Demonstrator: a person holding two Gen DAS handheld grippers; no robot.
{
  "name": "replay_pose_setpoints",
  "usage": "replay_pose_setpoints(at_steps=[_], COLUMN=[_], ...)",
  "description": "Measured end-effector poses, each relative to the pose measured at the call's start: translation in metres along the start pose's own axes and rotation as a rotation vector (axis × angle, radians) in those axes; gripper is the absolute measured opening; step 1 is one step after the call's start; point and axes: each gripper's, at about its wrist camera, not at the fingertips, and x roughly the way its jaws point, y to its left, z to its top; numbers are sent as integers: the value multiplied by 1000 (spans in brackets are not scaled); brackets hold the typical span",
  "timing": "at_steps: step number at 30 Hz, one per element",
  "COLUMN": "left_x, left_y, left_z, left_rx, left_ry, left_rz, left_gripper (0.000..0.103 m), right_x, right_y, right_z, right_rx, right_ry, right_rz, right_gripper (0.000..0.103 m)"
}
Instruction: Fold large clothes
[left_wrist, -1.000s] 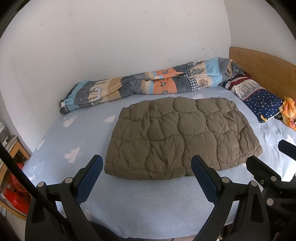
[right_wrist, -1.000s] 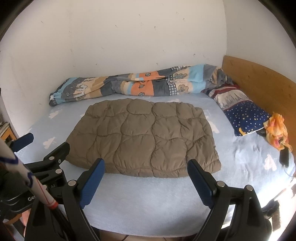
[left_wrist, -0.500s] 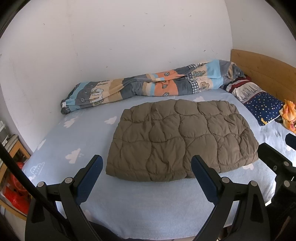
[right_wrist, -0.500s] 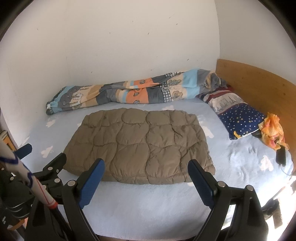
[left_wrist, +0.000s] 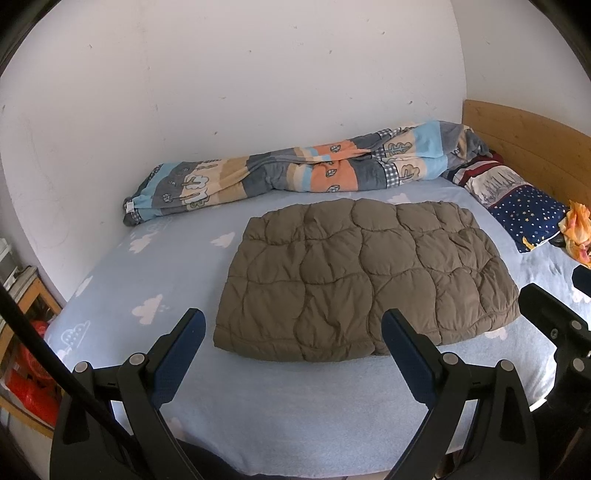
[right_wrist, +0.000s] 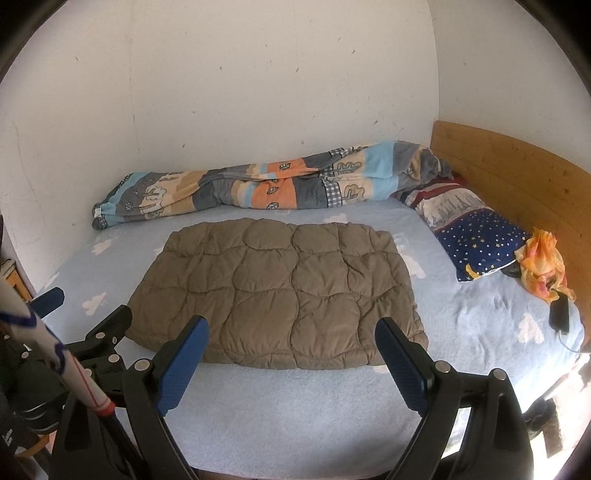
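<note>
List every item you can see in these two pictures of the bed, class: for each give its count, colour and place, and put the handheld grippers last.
Quilted garment: one, brown, folded flat mid-bed.
Bedsheet: one, pale blue with white clouds, covering the mattress.
Rolled duvet: one, patchwork blue, grey and orange, along the wall.
Pillow: one, navy with stars and striped end, by the headboard.
Headboard: one, wooden, right end.
Orange cloth: one, orange-yellow, beside the pillow.
Black device: one, below the cloth; unidentifiable.
Left gripper: open, empty.
Right gripper: open, empty.
</note>
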Motion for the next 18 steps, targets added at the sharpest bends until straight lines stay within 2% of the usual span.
replay_pose_setpoints(at_steps=[18], left_x=[0], left_y=[1], left_z=[-1], left_rx=[-1], left_ry=[2], left_rz=[3], left_gripper=[96], right_x=[2], right_y=[-1], right_z=[-5], right_rx=[4], right_ry=[9], right_rz=[4], right_gripper=[95])
